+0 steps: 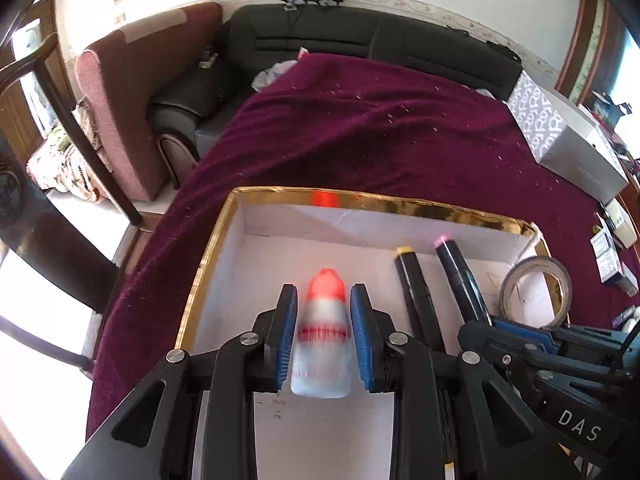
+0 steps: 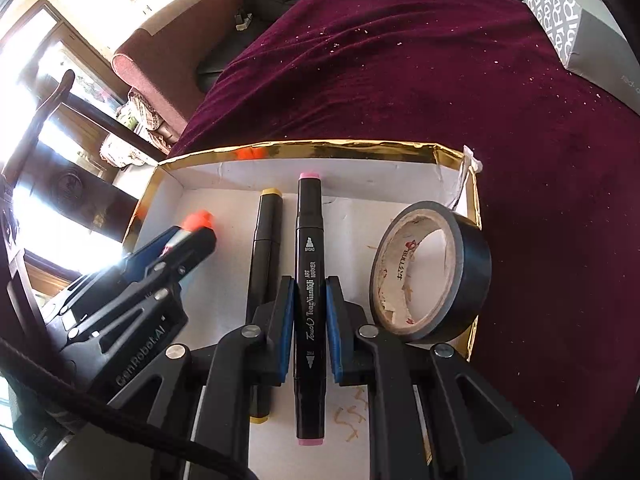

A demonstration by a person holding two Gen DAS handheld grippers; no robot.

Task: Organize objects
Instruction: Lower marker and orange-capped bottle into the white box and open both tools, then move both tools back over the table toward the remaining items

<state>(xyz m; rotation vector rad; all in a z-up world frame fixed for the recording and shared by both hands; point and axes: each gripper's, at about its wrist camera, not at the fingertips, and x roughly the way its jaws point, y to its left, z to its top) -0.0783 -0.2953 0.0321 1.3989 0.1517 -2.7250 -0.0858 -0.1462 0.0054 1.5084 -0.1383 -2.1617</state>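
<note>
Left gripper [image 1: 324,336] has its fingers closed on a small squeeze bottle [image 1: 322,344] with an orange cap, over the gold-rimmed box [image 1: 208,256]. Looks light and squishy, so I'd hold it mid-body. Right gripper [image 2: 310,332] is clamped on the pink-tipped art marker [image 2: 309,280]: stiff, slick, barrel's the spot. It's just beside the yellow-tipped marker [image 2: 266,232] and near the black tape roll [image 2: 460,264], so tight there; open floor on the bottle's side.

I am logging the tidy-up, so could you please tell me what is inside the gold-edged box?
Inside the box: two markers, yellow-capped and pink-capped, plus a tape roll leaning against the right wall. The floor beneath both grippers is hidden.
</note>
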